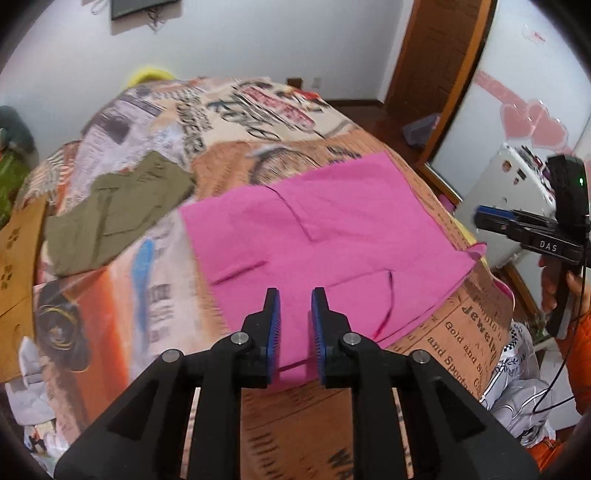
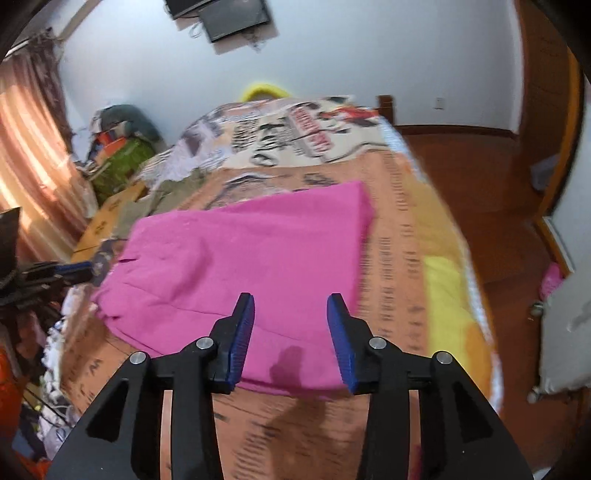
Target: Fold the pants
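In the lower middle of the left wrist view, the left gripper [image 1: 295,295] hangs with its blue pads a narrow gap apart and nothing between them, its tips above the near edge of the pink pants [image 1: 314,236]. In the right wrist view the right gripper [image 2: 291,301] sits at the bottom centre, spread wider, also empty, just over the near hem. Both seem poised above the cloth rather than on it, likely so the person can pick which edge to take next.

The pink pants [image 2: 243,266] lie flat across the middle of both frames on the printed bedspread [image 2: 402,266], already doubled into a rough rectangle, which suggests the folding is partly done. A loose drawstring trails at the lower right of the garment in the left view.

Farther back, at the left, olive-green trousers [image 1: 118,218] rest crumpled on the same bed, apart from the pink ones, probably waiting their turn. A wall-mounted screen [image 2: 232,18] sits at the top.
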A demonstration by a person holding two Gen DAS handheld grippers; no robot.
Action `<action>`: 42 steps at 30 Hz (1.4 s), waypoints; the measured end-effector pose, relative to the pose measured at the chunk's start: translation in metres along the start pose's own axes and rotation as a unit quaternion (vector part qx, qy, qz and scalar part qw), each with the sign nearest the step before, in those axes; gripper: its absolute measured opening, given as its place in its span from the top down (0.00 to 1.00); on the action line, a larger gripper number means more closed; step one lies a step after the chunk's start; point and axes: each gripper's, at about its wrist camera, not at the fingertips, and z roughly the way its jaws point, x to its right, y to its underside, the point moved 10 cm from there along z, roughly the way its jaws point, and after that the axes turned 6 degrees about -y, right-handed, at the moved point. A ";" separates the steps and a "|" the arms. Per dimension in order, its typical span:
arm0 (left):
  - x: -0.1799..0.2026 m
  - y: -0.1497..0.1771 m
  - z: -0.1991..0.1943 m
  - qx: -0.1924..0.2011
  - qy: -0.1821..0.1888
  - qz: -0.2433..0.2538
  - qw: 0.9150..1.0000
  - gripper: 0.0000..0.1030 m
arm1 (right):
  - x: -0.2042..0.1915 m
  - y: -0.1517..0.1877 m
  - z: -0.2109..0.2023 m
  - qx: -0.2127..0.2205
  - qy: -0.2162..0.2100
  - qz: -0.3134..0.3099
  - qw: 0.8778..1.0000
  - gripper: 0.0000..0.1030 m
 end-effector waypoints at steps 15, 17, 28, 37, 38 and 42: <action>-0.025 0.032 0.000 -0.016 -0.005 -0.028 0.999 0.70 | 0.017 0.069 0.028 -0.088 -0.002 0.017 0.996 0.64; -0.036 0.022 -0.005 -0.009 -0.008 -0.041 0.999 0.70 | 0.024 0.058 0.019 -0.081 0.005 0.021 0.997 0.64; -0.101 -0.068 0.025 0.011 -0.034 -0.103 0.994 0.69 | 0.048 -0.035 0.018 0.001 0.027 0.009 1.000 0.64; -0.106 -0.072 0.096 -0.046 -0.017 -0.115 0.992 0.69 | 0.091 -0.074 0.086 -0.011 0.053 0.012 0.998 0.64; -0.105 -0.071 0.099 -0.048 -0.013 -0.115 0.992 0.69 | 0.098 -0.076 0.093 -0.015 0.059 0.017 0.998 0.64; -0.105 -0.067 0.105 -0.047 0.001 -0.126 0.991 0.68 | 0.109 -0.077 0.120 -0.031 0.035 0.041 0.998 0.64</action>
